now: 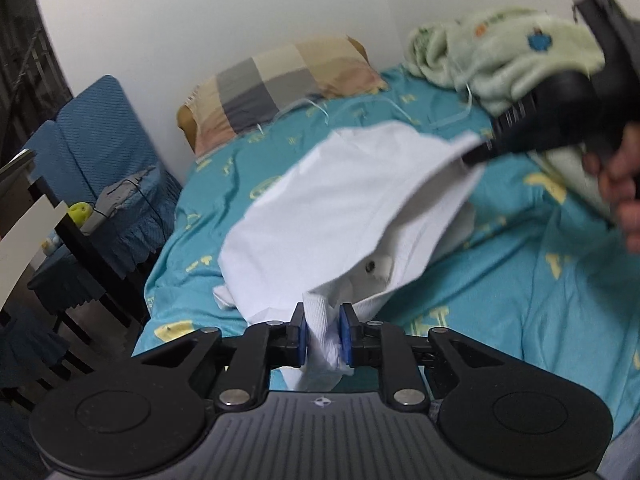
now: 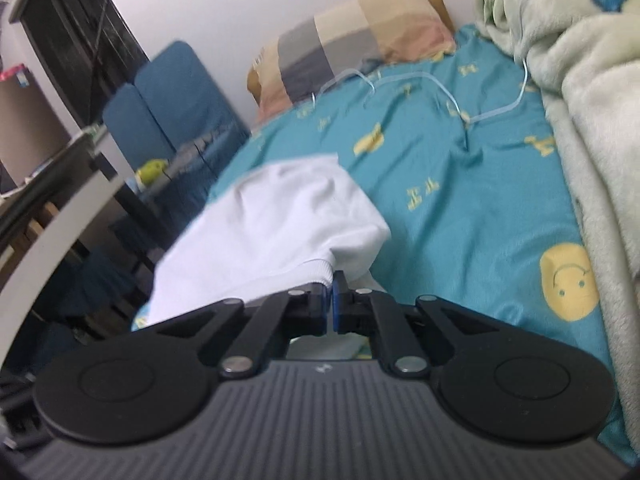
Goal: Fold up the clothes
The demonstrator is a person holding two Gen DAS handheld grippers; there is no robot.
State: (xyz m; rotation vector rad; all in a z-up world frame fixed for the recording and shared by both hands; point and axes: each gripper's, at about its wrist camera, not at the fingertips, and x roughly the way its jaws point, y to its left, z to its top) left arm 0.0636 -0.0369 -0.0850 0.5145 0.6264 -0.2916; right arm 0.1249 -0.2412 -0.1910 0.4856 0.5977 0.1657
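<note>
A white garment [image 1: 336,204] hangs lifted over the turquoise bed sheet [image 1: 500,288]. My left gripper [image 1: 323,330] is shut on a bunched ribbed edge of it at the near side. My right gripper [image 1: 476,154] is shut on the far right edge and holds it up; a hand grips its handle. In the right wrist view the right gripper [image 2: 329,300] is shut on the garment's ribbed hem, and the white garment [image 2: 272,236] drapes away to the left over the sheet [image 2: 460,200].
A checked pillow [image 1: 288,84] lies at the head of the bed against the wall. A pale green fleece blanket [image 1: 500,48] is heaped at the right. Clear hangers [image 2: 420,80] lie on the sheet. Blue chairs [image 1: 104,144] and a dark table stand left of the bed.
</note>
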